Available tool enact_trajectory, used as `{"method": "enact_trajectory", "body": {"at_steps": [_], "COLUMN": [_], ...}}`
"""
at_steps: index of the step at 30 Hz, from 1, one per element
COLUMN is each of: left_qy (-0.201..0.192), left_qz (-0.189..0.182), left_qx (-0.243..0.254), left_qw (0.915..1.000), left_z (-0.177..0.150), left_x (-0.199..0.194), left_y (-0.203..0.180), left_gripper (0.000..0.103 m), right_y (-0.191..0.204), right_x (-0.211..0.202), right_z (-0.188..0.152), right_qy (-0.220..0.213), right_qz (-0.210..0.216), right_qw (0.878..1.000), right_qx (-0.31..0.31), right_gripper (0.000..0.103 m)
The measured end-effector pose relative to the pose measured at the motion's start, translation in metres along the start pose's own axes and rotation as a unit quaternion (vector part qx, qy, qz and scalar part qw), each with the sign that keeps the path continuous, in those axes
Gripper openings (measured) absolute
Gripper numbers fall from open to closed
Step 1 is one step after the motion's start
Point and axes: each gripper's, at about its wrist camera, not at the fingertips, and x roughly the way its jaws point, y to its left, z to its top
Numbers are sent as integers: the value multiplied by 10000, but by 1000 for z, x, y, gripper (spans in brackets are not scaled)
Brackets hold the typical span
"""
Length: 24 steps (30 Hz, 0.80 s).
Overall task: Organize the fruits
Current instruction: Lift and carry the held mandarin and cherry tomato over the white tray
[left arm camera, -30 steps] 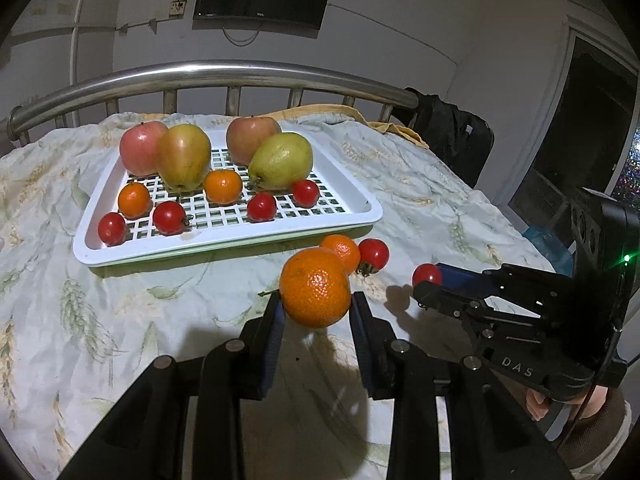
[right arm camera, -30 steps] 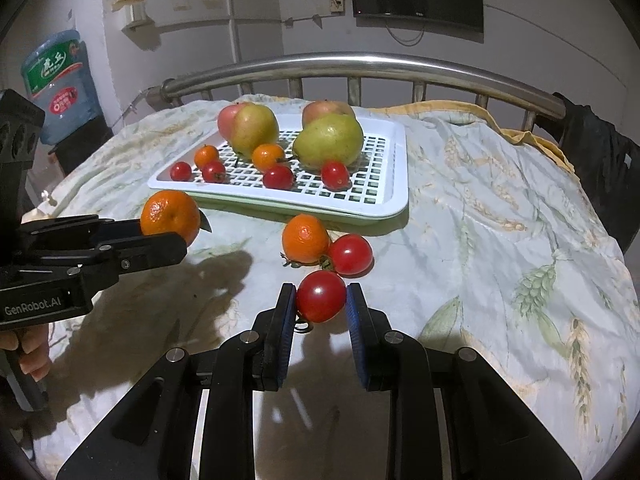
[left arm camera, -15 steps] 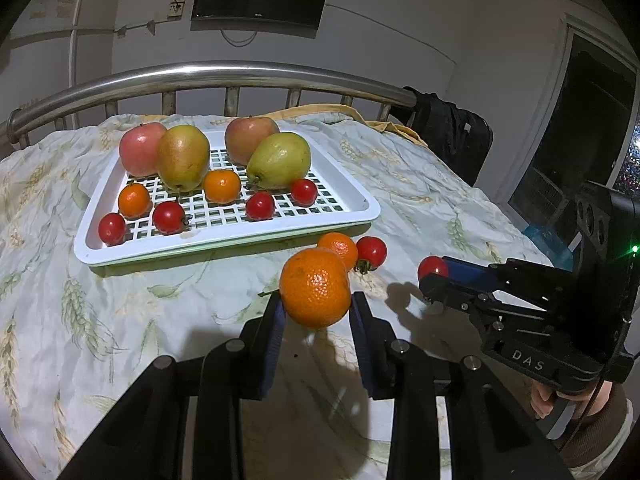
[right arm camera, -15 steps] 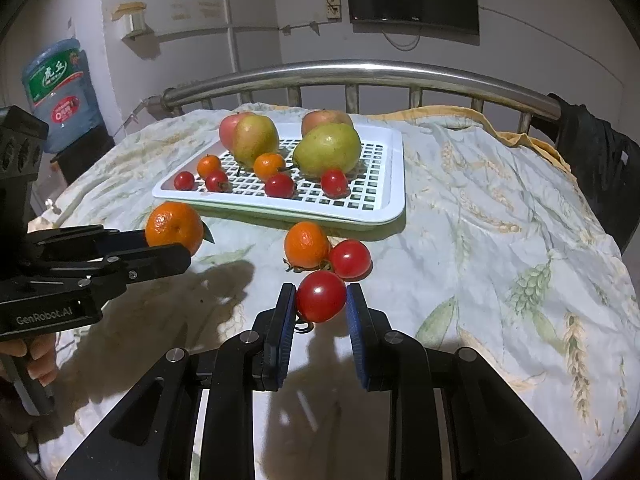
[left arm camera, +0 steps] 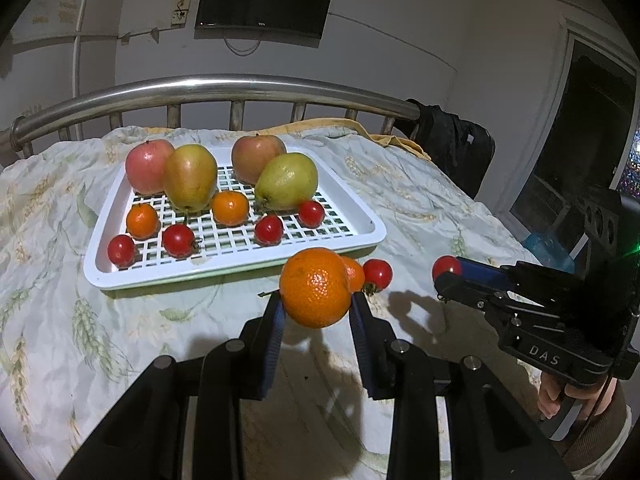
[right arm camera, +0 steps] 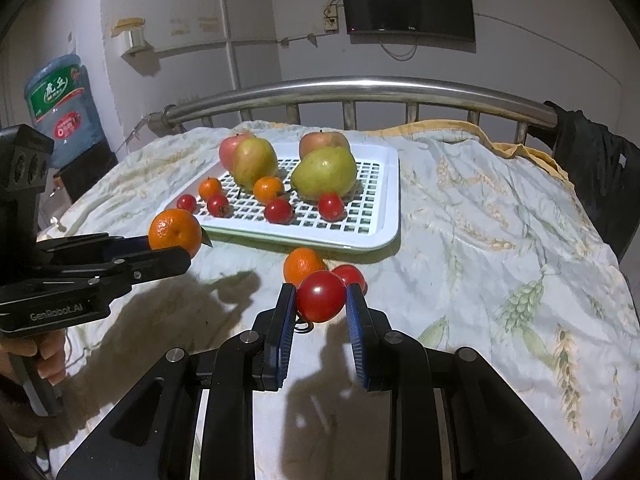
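With both hands loaded and raised off the bedspread, it's all about the white tray (left arm camera: 362, 220) now. Left gripper (left arm camera: 316, 308) is clamped on a mandarin (left arm camera: 315, 287), pads pressing its flanks, and the tray lies ahead and to the left of it. Right gripper (right arm camera: 321, 307) is pinching a cherry tomato (right arm camera: 321, 295) between its blue pads, with the tray ahead and slightly left. Left looks the nearer of the two to the tray's front rim, so I'd guess the mandarin goes in first.

On the tray: two apples and two pears along the far side, two small mandarins nearer, four cherry tomatoes along the front. Bare grid shows at the front right corner, the side closest to both grippers.

Just in front of the tray, a loose mandarin (right arm camera: 302, 266) and loose tomato (right arm camera: 352, 274) sit touching on the cloth. From the left camera the held mandarin covers most of that loose one; from the right, the held tomato overlaps both. Whether the tray's long axis suits either approach is hard to judge through the fisheye.
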Motion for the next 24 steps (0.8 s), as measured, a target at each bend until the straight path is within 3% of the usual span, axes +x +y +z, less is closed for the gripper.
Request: {"method": "enact_trajectory", "body": {"at_steps": [24], "left_qy": [-27], "left_qz": [179], "left_qx": [-63], "left_qw": [9998], "left_z": [32], "left_x": [18], "left_y": [22], "left_gripper": [35], "right_y": [-11], "right_x": [12], "right_z": [29], "right_qy": [-113], "right_qz": [50], "right_qw": [9999], "right_qx": [42], "right_gripper": [24]}}
